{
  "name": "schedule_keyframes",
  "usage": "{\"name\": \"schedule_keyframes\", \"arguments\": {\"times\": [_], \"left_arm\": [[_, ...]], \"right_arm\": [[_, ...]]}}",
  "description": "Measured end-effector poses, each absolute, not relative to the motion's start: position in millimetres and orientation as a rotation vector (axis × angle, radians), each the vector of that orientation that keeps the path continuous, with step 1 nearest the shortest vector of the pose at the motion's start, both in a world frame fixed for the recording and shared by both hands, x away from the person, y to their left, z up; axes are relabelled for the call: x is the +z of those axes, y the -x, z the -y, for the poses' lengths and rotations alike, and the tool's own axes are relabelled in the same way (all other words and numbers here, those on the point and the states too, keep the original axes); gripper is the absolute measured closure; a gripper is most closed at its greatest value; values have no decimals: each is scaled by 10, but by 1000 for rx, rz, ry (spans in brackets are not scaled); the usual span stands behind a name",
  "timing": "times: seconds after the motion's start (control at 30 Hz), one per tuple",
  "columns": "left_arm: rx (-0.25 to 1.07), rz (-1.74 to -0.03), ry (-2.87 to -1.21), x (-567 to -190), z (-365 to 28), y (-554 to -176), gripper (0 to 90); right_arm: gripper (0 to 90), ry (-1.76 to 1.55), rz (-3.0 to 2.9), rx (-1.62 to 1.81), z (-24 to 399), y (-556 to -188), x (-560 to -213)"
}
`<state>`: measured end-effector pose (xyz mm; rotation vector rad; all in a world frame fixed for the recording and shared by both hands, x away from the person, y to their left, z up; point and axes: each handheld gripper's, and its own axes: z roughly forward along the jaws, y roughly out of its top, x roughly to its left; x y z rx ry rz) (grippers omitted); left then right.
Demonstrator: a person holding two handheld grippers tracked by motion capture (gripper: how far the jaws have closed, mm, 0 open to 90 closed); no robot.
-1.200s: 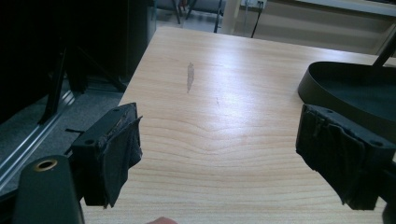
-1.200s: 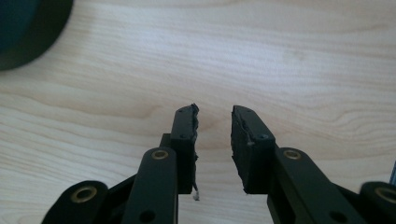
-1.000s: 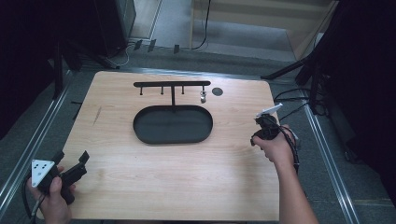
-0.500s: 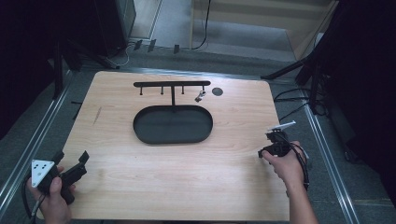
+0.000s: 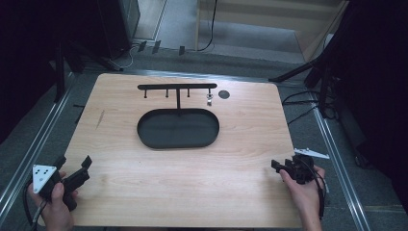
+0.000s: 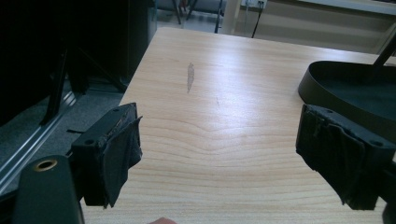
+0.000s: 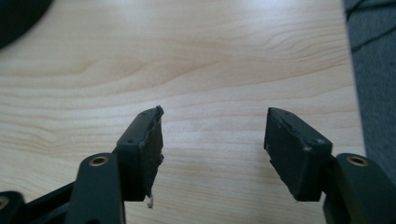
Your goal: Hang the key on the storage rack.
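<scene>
Right now both tools are wide open and hold nothing — the right gripper sits low at the near right edge of the table, and the left gripper sits at the near left corner. Far from both, a small silver thing hangs from the black rack above the oval tray. I think this is a resting step — next, a hand would need to reach far forward to the rack.

wooden table, grey floor, dark surroundings
</scene>
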<state>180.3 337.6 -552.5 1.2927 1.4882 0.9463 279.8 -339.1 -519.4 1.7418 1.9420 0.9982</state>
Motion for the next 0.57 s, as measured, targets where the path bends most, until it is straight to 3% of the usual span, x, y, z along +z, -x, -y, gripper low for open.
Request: {"name": "schedule_keyframes", "arguments": {"times": [0.3, 0.57], "left_arm": [[953, -1469, -1297, -5526, -3363, -1796, 145], [950, -1483, -1288, -5525, -3369, -1800, 145]], "right_arm": [[249, -1540, -1567, 1278, 3651, -2343, -5359], [177, -1598, -1493, 1320, 3656, -2353, -5390]]}}
